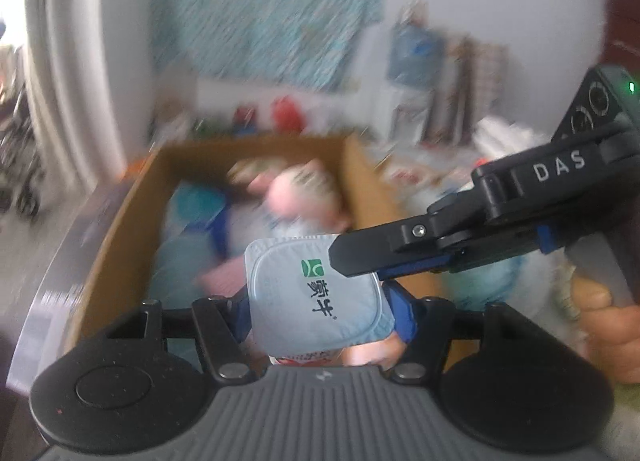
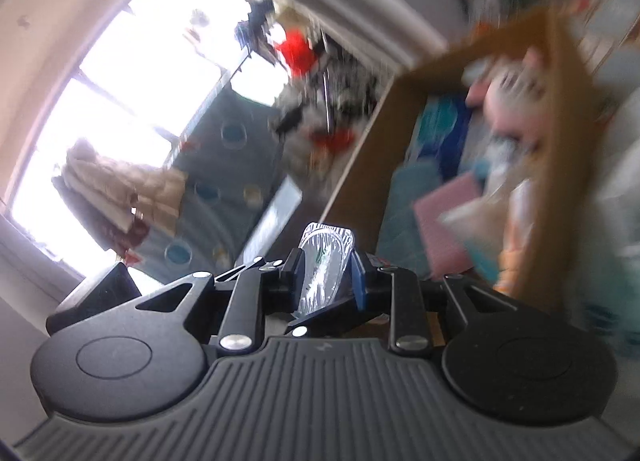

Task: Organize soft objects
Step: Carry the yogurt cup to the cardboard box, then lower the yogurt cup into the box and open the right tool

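Inside the cardboard box (image 1: 120,229) we see blurred soft packets and a pink toy (image 1: 288,193). Our left gripper (image 1: 320,309) pinches a yogurt cup (image 1: 316,293); our right gripper (image 2: 326,277) pinches a foil-lidded cup (image 2: 324,265).

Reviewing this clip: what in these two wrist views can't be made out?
- Left wrist view: contents of the brown cardboard box are motion-blurred; only pink, teal and blue shapes show.
- Left wrist view: lower body of the pale blue foil-lidded yogurt cup is hidden by the left gripper.
- Right wrist view: the silvery foil-lidded item in the right gripper shows edge-on, print unreadable.
- Right wrist view: the window is overexposed.
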Tool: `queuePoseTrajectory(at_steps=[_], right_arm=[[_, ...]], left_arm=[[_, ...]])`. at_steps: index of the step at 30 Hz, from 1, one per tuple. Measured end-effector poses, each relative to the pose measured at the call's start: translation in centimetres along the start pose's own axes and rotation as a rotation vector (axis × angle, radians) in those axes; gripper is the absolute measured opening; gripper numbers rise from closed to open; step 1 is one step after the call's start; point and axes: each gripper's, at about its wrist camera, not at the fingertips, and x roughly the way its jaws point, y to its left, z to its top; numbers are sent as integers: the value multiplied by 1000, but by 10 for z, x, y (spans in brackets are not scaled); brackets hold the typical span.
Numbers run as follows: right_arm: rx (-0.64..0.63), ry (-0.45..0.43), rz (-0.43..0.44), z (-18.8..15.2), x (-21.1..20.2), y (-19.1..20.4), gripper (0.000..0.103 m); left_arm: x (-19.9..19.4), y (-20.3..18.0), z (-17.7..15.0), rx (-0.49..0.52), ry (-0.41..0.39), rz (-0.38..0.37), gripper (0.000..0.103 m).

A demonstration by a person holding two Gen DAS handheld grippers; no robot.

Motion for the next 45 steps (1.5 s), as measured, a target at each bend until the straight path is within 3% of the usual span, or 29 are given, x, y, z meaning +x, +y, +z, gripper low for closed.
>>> queuePoseTrajectory(at_steps=[5,11,15,24,34,38,45], right_arm=[[61,148,-60,9,67,-9,25],[129,248,-83,3,108,-25,25],[159,278,-102,3,122,-29,32],[217,306,-122,3,140,-40,50],[199,269,-106,5,131,-33,59],[157,187,-51,9,94,-19,66],[112,-57,75,-7,-14,-10,79]], left_arm=[[30,51,-12,-107,160,-1,66],[46,79,-26,-157,286,0,67],[51,92,-29,-189,341,-11,77],[40,98,-26,-206,313,-24,80],[22,93,-23,-203,261,2,83],[1,82,-20,-179,184,31,86],[-34,34,-16,-76,11,20,92]])
